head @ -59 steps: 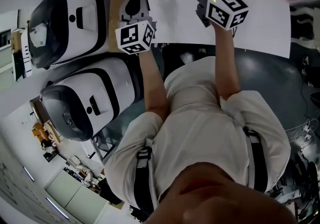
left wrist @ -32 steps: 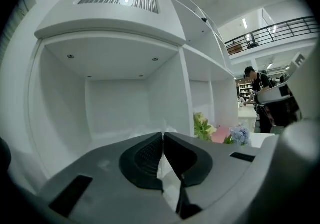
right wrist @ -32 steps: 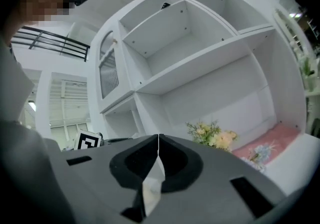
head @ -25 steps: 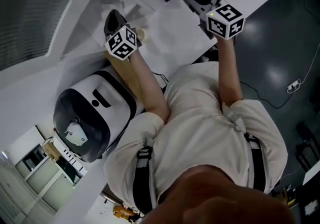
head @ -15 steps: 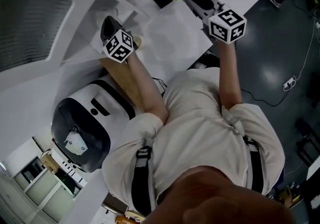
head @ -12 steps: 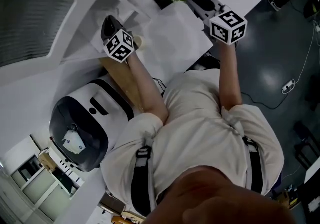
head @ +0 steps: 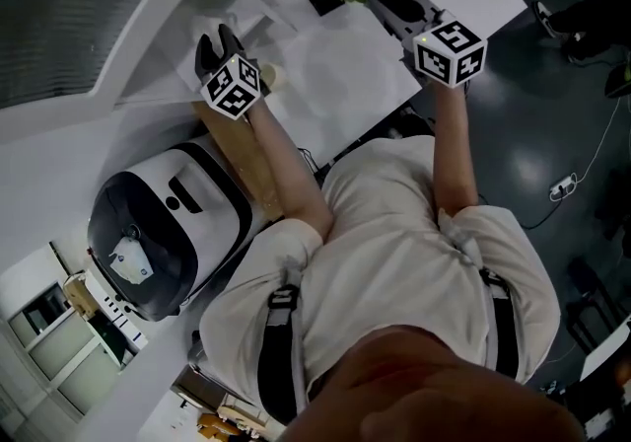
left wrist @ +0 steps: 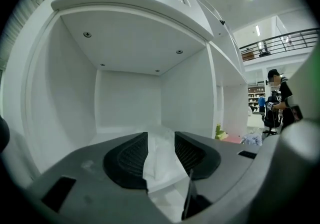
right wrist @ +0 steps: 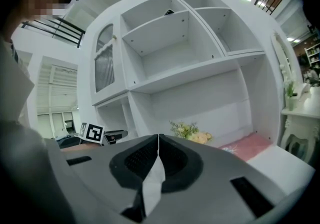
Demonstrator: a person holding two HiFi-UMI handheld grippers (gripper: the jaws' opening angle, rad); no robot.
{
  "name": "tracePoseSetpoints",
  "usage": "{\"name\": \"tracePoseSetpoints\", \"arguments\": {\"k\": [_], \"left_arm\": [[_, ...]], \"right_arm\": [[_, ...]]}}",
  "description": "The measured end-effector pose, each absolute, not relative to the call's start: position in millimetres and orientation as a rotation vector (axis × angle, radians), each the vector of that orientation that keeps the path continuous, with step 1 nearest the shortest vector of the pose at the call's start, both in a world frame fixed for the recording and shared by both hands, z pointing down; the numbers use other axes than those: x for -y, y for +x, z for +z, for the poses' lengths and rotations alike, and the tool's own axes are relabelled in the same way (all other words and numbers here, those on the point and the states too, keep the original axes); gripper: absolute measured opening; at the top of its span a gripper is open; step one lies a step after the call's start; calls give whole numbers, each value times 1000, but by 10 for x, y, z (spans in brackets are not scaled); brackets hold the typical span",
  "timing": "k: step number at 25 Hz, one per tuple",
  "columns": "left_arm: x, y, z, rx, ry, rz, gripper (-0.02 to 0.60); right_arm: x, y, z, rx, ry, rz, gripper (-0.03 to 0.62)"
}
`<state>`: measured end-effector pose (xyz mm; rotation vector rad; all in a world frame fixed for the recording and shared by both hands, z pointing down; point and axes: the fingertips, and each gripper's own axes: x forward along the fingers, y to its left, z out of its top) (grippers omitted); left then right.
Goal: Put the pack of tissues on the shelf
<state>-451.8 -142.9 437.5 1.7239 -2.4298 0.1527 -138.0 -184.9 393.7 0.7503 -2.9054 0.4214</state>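
Head view: left gripper [head: 215,41] reaches into the white shelf [head: 158,75]. Left gripper view: its jaws are opening around the pack of tissues [left wrist: 159,155] on the compartment floor (a snagged wrapper could drag it out). Right gripper view: right gripper [right wrist: 158,139], jaws together, pinches a tissue scrap [right wrist: 152,180].

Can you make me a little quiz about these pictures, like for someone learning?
1. True or false: the flowers stand on the floor.
2. What sits between the jaws of the left hand-held gripper? A: a cup. B: the pack of tissues. C: nothing.
3. Fill in: the jaws of the right hand-held gripper are ___.

Key
1. False: they stand on the white shelf unit.
2. B, and those jaws are opening.
3. Shut, pinching a thin white sheet.
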Motion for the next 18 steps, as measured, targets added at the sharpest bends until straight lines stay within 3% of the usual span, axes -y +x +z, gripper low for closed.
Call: {"name": "tracePoseSetpoints", "arguments": {"k": [18], "left_arm": [[832,-4209,4266,2557,1581,105,146]], "right_arm": [[1835,-2039,3942,2968,262,438,69]]}}
